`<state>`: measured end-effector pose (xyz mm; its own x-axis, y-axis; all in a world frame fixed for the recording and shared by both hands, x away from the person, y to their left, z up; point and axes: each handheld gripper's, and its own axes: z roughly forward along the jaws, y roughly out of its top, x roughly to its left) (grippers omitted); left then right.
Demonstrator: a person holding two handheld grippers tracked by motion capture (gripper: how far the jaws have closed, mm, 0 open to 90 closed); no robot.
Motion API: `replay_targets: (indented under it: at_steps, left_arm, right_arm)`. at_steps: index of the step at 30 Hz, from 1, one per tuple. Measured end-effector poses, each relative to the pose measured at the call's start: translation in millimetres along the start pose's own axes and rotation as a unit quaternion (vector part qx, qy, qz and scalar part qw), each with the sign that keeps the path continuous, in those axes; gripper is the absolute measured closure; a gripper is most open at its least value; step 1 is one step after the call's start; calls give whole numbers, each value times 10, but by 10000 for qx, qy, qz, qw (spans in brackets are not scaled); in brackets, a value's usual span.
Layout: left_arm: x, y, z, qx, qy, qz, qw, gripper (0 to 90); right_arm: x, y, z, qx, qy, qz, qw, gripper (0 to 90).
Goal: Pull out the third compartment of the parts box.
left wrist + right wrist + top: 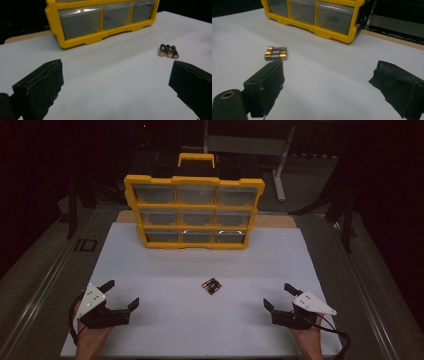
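White sheeting covers the counter (165, 320), with dark surroundings beyond. Three AA batteries (211, 286) lie side by side near the middle, touching one another. Behind them a yellow drawer organizer (194, 212) stands upright. The left gripper (121, 296) and right gripper (279, 296) rest near the front edge, well apart from the batteries, both with jaws spread wide and empty.

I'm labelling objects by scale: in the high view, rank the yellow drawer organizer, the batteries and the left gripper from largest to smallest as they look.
1. Yellow drawer organizer, by far the largest.
2. Left gripper, though it sits nearer the camera, which enlarges it.
3. Batteries, the smallest.
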<state>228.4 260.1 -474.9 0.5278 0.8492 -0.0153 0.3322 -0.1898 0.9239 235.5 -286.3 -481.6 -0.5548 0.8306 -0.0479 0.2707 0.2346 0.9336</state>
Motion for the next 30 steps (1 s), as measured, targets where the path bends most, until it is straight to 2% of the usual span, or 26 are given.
replay_targets:
  at_steps: [15,23,30]
  left_arm:
    - [11,-4,11,33,86,-58,9999,0]
    - [3,-12,28,66,109,-80,9999,0]
    - [-4,-15,35,77,139,-60,9999,0]
  right_arm:
    - [17,22,14,44,54,60,10000,95]
    - [102,125,73,100,125,-4,9999,94]
    - [184,290,107,-24,215,-89,9997,89]
